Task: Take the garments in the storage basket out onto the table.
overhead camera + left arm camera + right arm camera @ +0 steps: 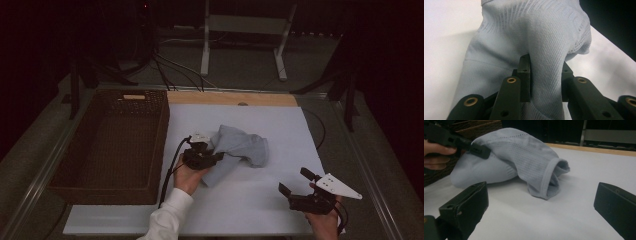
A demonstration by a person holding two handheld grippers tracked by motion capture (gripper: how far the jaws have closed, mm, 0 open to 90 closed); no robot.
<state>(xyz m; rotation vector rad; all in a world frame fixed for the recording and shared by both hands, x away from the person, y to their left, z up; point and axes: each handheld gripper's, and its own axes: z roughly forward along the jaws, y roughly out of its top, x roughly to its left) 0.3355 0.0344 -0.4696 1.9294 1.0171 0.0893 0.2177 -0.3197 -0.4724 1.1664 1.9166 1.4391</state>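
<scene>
On the desk point(280, 125) lies 1 white sheet, and on it 1 pale grey-blue garment point(240, 147), a knitted piece with mesh panels and a ribbed hem. It sits near the middle of the sheet, bunched into a loose hump, its open hem turned toward the right and slightly near.

There are 2 grippers, 1 in each hand. The left gripper point(210, 156) is at the garment's left edge, just right of the basket. In the left gripper view its 2 jaws stand on either side of a raised fold of the fabric, and both pads press against that fold, so the left gripper point(546, 80) is grasping the garment. From the right gripper view the same gripper is seen at the far left, its black tip biting into the top of the cloth, with fingers point(439, 151) of the person's hand behind it.

The right gripper point(296, 184) is at the near right of the sheet, well apart from the garment. Its 2 jaws are spread wide with nothing between them; in its own view the right gripper point(540, 197) frames bare white sheet, with the garment beyond.

1 brown woven basket point(80, 150) stands at the left, touching the sheet's left edge. A strip of light wood point(230, 98) runs along the sheet's far edge.
</scene>
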